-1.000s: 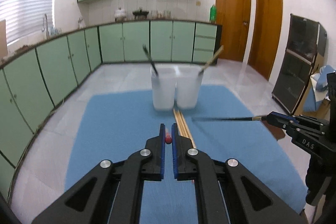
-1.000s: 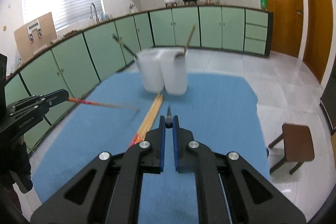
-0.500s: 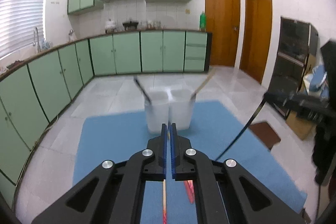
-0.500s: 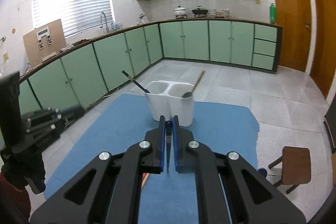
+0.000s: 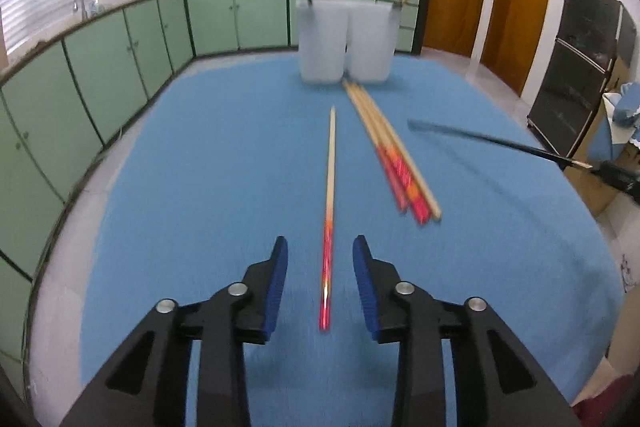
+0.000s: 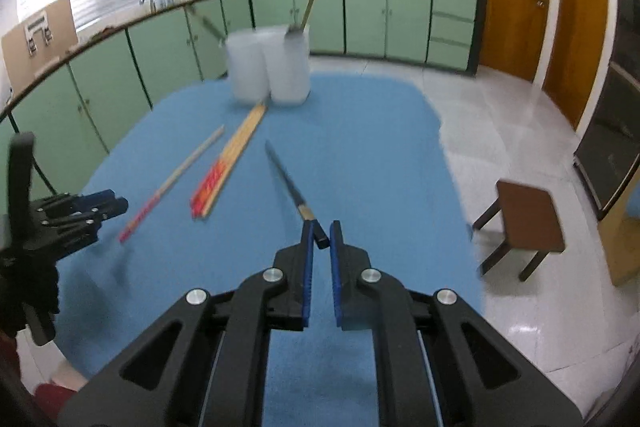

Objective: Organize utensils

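Blue mat (image 5: 224,155): red chopstick (image 5: 329,195) now lies between left gripper (image 5: 320,259) jaws, opening, no longer pinched. Right gripper (image 6: 319,233) still clamps black chopstick (image 6: 286,179), lower now.

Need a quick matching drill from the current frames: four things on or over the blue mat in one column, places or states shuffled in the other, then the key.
Things
1. single red-ended chopstick
2. bundle of chopsticks
3. dark chopstick
4. white two-cup holder

Places or states
A. far end of the blue mat, one utensil leaning out of each cup
B. lying alone on the mat, between the open pads of the left gripper
C. pinched at its end by the right gripper
D. lying together, tips near the holder's base

Pairs: 1-B, 2-D, 3-C, 4-A
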`<state>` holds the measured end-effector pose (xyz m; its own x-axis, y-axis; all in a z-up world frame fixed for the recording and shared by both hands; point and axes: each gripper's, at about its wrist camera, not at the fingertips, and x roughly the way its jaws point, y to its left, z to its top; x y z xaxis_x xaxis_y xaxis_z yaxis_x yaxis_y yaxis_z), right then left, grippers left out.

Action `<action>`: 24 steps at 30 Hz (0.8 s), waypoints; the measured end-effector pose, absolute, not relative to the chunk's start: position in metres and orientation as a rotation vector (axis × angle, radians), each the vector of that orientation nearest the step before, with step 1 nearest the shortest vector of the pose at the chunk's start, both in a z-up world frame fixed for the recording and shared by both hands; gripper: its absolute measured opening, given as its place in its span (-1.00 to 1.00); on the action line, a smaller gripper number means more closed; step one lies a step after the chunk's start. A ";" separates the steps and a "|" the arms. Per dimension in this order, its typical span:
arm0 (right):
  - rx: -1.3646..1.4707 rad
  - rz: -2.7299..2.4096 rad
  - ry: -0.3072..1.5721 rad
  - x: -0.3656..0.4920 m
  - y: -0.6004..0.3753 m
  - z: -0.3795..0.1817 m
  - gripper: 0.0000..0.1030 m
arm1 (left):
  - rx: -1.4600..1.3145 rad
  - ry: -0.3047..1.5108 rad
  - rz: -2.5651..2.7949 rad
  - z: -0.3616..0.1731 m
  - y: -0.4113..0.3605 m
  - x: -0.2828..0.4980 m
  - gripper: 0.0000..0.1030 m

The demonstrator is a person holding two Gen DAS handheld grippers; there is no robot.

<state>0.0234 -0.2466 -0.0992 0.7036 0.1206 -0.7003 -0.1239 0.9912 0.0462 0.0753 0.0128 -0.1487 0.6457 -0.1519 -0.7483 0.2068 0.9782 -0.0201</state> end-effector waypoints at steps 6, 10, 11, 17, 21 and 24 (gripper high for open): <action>0.004 0.192 0.852 0.043 -0.218 -0.150 -0.88 | 0.057 0.898 -0.187 -0.171 0.016 0.069 -0.29; 0.004 0.196 0.867 0.044 -0.212 -0.160 -0.88 | 0.050 0.888 -0.187 -0.172 0.016 0.066 -0.29; 0.006 0.197 0.867 0.043 -0.212 -0.161 -0.88 | 0.043 0.886 -0.187 -0.172 0.017 0.065 -0.29; 0.000 0.196 0.861 0.044 -0.215 -0.162 -0.88 | 0.052 0.872 -0.187 -0.176 0.015 0.059 -0.36; -0.002 0.197 0.859 0.046 -0.216 -0.163 -0.87 | 0.062 0.868 -0.199 -0.176 0.012 0.059 -0.59; -0.005 0.196 0.858 0.046 -0.217 -0.164 -0.85 | 0.069 0.869 -0.207 -0.176 0.007 0.061 -0.80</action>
